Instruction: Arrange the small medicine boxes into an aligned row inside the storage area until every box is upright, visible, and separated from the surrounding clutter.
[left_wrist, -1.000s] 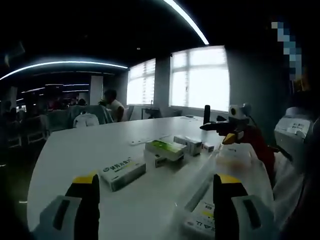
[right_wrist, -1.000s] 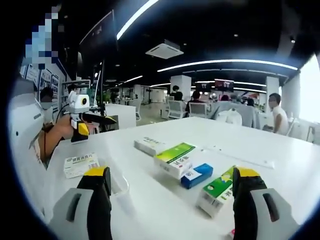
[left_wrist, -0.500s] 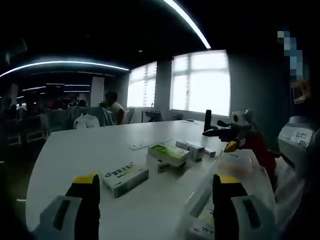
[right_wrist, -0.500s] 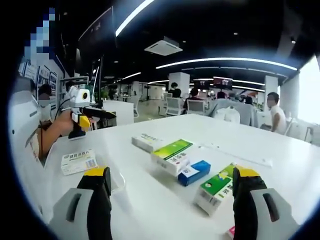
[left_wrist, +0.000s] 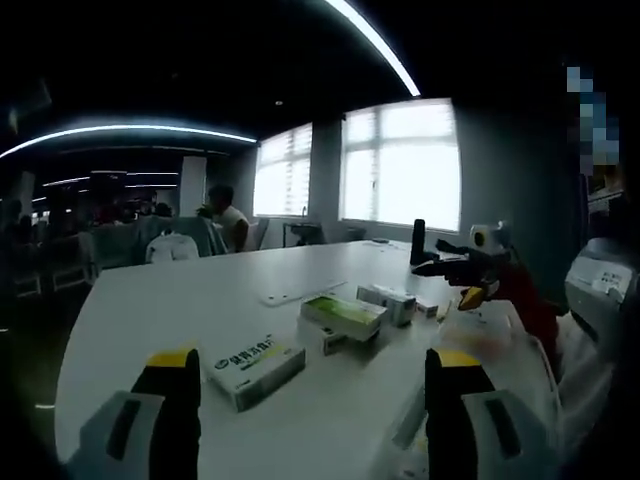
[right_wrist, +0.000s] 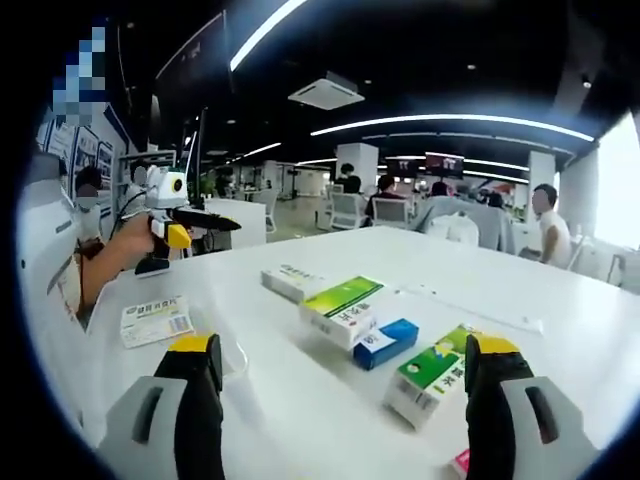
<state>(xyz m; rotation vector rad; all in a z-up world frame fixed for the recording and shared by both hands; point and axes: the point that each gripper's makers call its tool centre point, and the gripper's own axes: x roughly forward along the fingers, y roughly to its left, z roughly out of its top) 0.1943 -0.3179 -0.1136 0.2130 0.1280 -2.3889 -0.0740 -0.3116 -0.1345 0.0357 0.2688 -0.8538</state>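
Note:
Several medicine boxes lie loose on the white table (left_wrist: 150, 300). In the left gripper view a white and yellow-green box (left_wrist: 256, 366) lies nearest, then a green-topped box (left_wrist: 346, 314) and a white box (left_wrist: 390, 300). My left gripper (left_wrist: 312, 405) is open above the table with nothing between its fingers. In the right gripper view I see a white box (right_wrist: 290, 282), the green-topped box (right_wrist: 342, 309), a blue box (right_wrist: 386, 343) and a green box (right_wrist: 430, 374). My right gripper (right_wrist: 342, 405) is open and holds nothing. A flat white box (right_wrist: 155, 322) lies by the clear bin (right_wrist: 238, 362).
The clear plastic bin (left_wrist: 482, 335) sits at the table's near side, between the two grippers. A hand holds the left gripper (right_wrist: 176, 222) at the far left; the right gripper (left_wrist: 470, 268) shows past the bin. People and chairs fill the far side of the room.
Both views have shifted a little, so the cameras moved. The box at the lower right of the left gripper view has slipped out of the picture. Both grippers stay open.

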